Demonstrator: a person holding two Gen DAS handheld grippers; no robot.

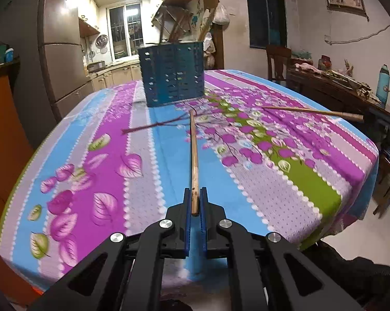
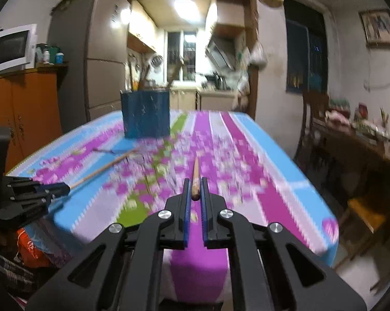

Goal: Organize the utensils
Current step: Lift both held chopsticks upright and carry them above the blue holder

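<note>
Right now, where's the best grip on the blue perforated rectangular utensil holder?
Pinch the top rim of the near wall from above. The blue perforated rectangular utensil holder stands upright, open-topped, and looks too wide to span; keep clear of the wooden sticks inside.

Right wrist view is motion-blurred: the tablecloth pattern smears and the holes of the blue utensil holder can't be made out. Sticks standing in that holder are blurred; what kind of utensils they are is unclear. The right gripper's chopstick shows foreshortened, its far tip soft. The left gripper shows from the side only, its body cut by the left edge. In the left wrist view, the second chopstick's thick end meets the table's far edge, with contact there unclear. Items on the side table are too small to identify.
</note>
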